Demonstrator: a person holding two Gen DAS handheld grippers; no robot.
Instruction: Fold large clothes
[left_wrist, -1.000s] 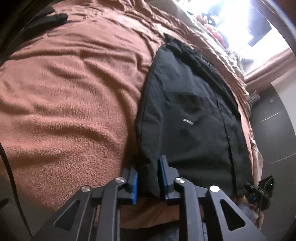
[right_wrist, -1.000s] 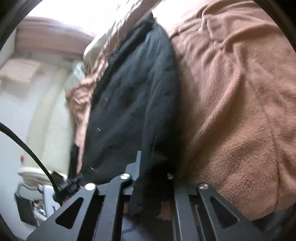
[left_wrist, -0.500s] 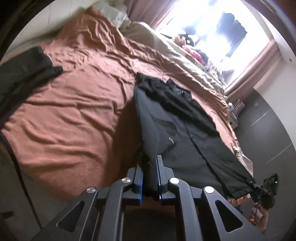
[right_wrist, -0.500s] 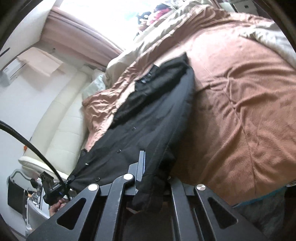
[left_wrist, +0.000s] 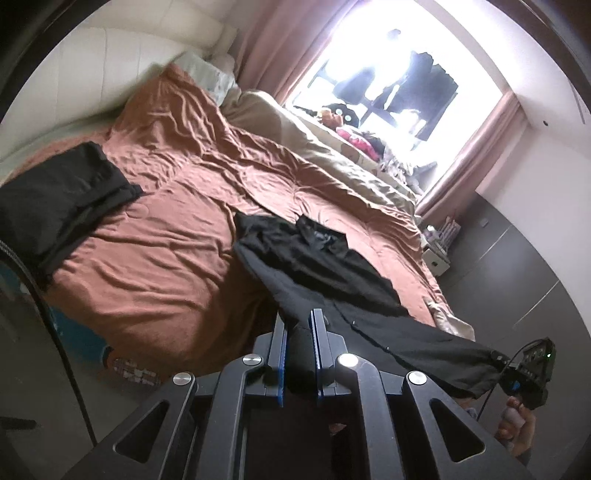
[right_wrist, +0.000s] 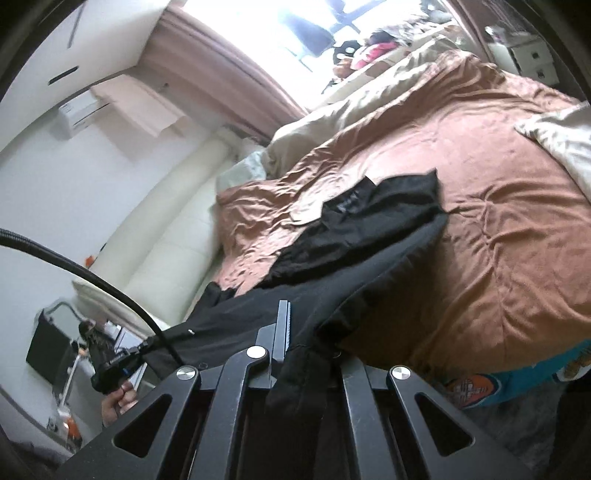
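A large black shirt (left_wrist: 325, 266) with a button placket stretches from the brown bedspread (left_wrist: 166, 236) out over the bed's near edge. My left gripper (left_wrist: 299, 325) is shut on one bottom corner of it, the cloth bunched between the blue pads. My right gripper (right_wrist: 295, 332) is shut on the other bottom corner; black cloth (right_wrist: 369, 236) drapes over its right finger and hides it. The hem hangs taut in the air between the two grippers, while the collar end still lies on the bed. In the left wrist view the other gripper (left_wrist: 532, 373) shows at far right, held by a hand.
A second dark garment (left_wrist: 62, 199) lies folded at the bed's left side. A beige duvet (left_wrist: 332, 155) and pillows lie toward the bright window. A bedside unit (left_wrist: 436, 254) stands by the dark wardrobe doors. A cable (right_wrist: 92, 277) crosses the right wrist view.
Both grippers have risen and pulled back from the bed, lifting the shirt's bottom edge off the bedspread. The left jaws closed tighter on the cloth early on.
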